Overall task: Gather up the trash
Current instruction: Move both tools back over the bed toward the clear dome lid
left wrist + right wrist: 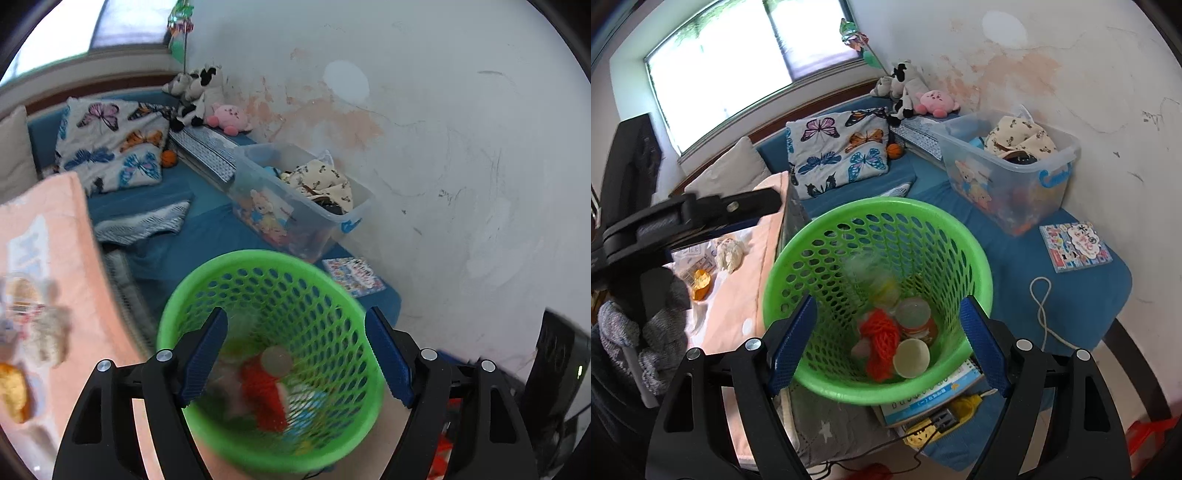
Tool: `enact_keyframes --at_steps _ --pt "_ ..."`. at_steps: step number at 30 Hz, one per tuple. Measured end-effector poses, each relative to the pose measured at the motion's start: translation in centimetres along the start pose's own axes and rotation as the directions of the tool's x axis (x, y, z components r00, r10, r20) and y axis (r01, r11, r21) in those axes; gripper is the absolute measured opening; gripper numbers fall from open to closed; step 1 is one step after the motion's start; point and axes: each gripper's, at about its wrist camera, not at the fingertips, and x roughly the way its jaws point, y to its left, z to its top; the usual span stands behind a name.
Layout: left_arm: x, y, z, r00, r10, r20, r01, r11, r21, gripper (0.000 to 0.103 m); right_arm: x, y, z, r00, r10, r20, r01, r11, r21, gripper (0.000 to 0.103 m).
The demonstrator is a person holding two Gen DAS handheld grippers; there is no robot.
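A green perforated basket [827, 251] stands by the blue bed and holds trash: a red net [881, 338], a jar [916, 317], a white cup [911, 357] and a blurred clear item [866, 271]. My right gripper [888, 341] is open above the basket, empty. In the left wrist view the basket [258, 273] shows blurred below my left gripper [295, 356], which is open and empty. More trash lies on the pink-covered table: a crumpled tissue [729, 254] and orange peel [701, 283]. The left gripper's body [683, 218] and a gloved hand [653, 332] show at the left.
A clear storage bin [1008, 184] with clothes and toys stands on the bed by the stained wall. A butterfly pillow [838, 151], plush toys [916, 96], a picture book [1075, 247], a white cord [1041, 306] and a blue booklet [934, 398] lie around.
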Motion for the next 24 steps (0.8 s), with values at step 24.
enact_keyframes --at_steps 24 --pt "-13.8 15.4 -10.9 0.929 0.367 -0.05 -0.37 0.907 -0.199 0.082 1.6 11.7 1.1 0.985 0.171 -0.026 -0.173 0.968 -0.182 0.08"
